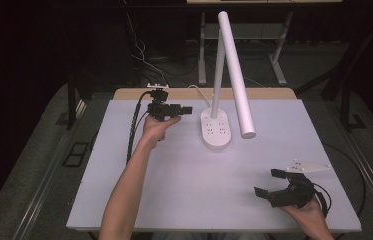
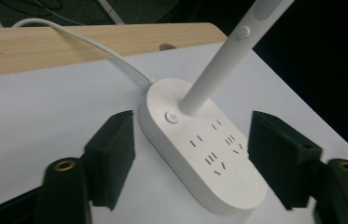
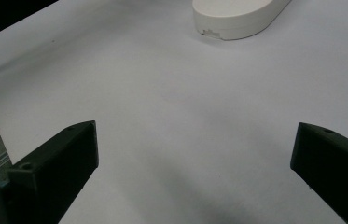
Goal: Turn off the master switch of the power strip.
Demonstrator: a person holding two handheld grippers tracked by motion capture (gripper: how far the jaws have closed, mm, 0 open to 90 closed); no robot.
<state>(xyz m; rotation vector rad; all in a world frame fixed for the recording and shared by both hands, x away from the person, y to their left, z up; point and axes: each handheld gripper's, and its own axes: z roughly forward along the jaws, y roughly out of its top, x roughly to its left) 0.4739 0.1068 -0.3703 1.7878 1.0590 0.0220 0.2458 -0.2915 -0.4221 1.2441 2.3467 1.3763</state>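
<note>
Dark floor and cable runs surround your white table [image 1: 184, 195], which has a bare wood strip along its far edge. White desk lamp [image 1: 224, 75] stands at the table's far centre; its oval base [image 1: 217, 131] carries a power button [image 2: 171, 117] and several socket faces, and a white cord [image 2: 92, 44] leaves the base toward the wood strip. Lamp head slants down to the right of the stem, above the table.

Your left gripper [image 1: 186, 110] is held just left of the base and points at it. Its fingers [image 2: 113, 154] stand apart, nothing between the pads; in the left gripper view the base lies ahead between them, not touched.

Your right gripper [image 1: 271, 182] sits at the near right of the table, well apart from the lamp. Its fingers [image 3: 59, 163] are spread wide over bare table, holding nothing. The base's near end [image 3: 237, 18] shows ahead in the right gripper view.
</note>
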